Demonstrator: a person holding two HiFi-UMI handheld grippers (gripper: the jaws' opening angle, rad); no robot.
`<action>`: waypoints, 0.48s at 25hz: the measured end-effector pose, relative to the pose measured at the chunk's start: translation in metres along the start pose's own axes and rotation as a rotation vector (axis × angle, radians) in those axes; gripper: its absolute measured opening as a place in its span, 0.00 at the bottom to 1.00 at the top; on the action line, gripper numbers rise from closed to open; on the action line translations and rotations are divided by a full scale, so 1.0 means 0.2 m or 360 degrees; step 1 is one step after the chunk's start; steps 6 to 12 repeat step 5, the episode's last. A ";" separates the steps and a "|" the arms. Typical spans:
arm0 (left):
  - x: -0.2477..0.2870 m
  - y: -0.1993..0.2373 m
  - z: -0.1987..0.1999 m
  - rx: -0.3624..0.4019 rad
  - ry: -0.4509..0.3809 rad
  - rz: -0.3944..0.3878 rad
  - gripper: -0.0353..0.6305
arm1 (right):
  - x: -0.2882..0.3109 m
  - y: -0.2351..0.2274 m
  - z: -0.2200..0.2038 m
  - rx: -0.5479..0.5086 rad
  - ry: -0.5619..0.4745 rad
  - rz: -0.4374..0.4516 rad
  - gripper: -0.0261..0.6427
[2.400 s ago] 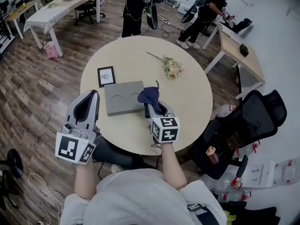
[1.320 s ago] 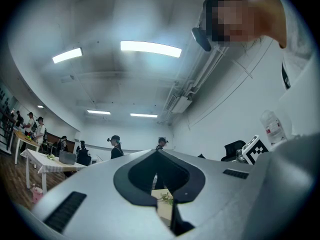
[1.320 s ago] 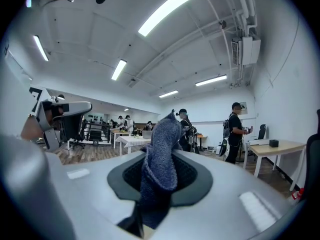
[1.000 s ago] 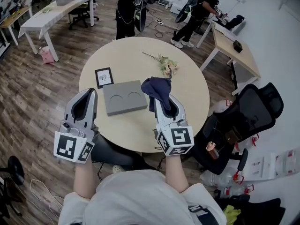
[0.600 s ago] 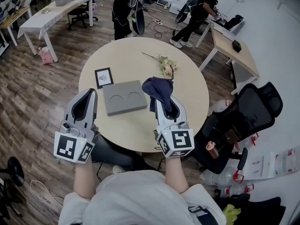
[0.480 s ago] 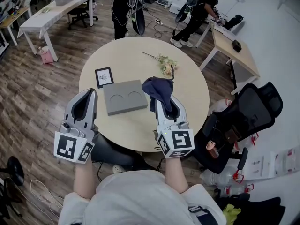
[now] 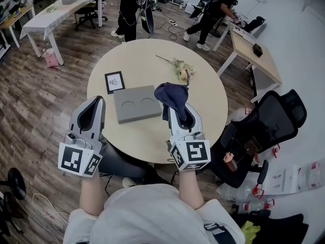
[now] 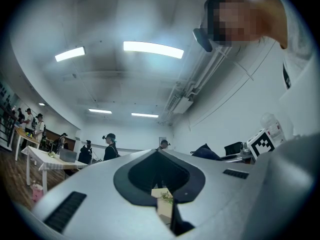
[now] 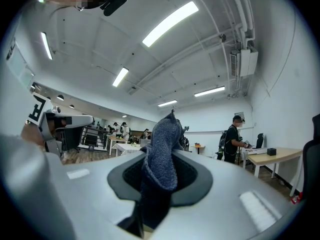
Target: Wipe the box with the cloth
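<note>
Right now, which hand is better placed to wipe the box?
Right. The right gripper is shut on the cloth, close to the right side of the box. The left gripper is shut and holds nothing.

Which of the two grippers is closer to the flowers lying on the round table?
Right. The right gripper, holding the dark cloth, sits just short of the flowers; the left gripper is farther off, on the other side of the grey box.

Cloth (image 7: 171, 96): dark blue, coarse knit weave, rough, matt. Box (image 7: 133, 105): grey, smooth, matt, plastic or foam, can't tell which. Table (image 7: 208, 100): pale wood-look top, smooth, low sheen. Floor (image 7: 35, 95): dark wood planks, faint gloss.
</note>
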State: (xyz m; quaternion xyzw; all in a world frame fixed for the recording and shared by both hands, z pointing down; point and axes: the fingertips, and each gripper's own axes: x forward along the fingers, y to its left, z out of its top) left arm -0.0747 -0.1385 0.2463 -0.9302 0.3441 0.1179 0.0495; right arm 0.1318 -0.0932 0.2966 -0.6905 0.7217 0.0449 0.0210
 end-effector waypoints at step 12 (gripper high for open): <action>-0.02 0.02 -0.01 -0.0007 0.0001 -0.0001 0.06 | 0.00 0.03 0.00 -0.0003 -0.0002 -0.0001 0.17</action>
